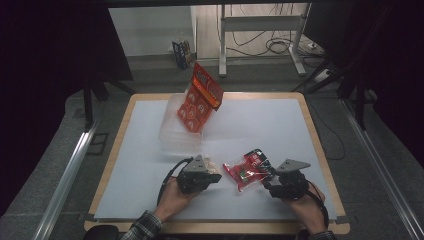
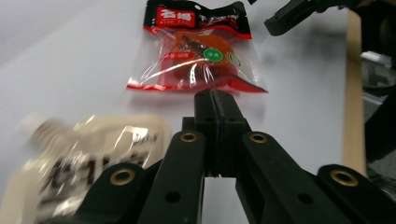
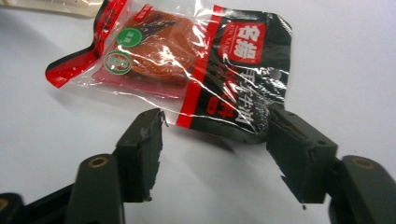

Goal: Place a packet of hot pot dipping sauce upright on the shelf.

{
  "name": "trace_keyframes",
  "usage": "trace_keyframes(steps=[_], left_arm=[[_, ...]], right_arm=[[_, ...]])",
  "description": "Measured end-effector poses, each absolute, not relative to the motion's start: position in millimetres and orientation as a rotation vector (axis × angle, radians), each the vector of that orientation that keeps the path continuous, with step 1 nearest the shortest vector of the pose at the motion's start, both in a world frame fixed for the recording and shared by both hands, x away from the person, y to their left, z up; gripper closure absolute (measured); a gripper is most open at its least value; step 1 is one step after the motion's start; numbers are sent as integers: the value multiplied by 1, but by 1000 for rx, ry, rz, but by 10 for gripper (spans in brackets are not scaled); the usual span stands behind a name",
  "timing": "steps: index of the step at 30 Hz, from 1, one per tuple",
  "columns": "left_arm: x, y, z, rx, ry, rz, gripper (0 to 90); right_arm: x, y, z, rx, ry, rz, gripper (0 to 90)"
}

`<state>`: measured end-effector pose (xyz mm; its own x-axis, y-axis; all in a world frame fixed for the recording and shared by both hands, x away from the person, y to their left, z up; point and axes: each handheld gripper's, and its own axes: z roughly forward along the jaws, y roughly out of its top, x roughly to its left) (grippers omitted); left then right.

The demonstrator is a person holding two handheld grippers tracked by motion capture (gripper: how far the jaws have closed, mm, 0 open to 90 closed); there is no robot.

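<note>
Red snack pouch (image 3: 187,65) lies flat on the desk (image 1: 300,130), long axis crosswise, its black end between my right gripper's (image 3: 215,135) spread jaws. Left gripper (image 2: 215,105) pressed together, just short.

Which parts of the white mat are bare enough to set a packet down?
Bare: right half beyond the red packet, up to the mat edge; also left of the clear tray. Crowded: near edge, around both grippers and the pale packet.
</note>
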<state>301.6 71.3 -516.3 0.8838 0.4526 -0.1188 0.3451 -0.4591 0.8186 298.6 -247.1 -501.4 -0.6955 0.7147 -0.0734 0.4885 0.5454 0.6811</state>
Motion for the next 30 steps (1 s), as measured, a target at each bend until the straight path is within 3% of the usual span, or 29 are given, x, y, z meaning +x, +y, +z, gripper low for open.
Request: trace_keyframes(steps=[15, 30], left_arm=[[328, 22, -524, 2155, 624, 191, 886], [324, 19, -531, 2307, 598, 244, 900]], right_arm=[[300, -248, -503, 1006, 2433, 928, 276], [304, -250, -501, 1131, 2378, 1007, 146]])
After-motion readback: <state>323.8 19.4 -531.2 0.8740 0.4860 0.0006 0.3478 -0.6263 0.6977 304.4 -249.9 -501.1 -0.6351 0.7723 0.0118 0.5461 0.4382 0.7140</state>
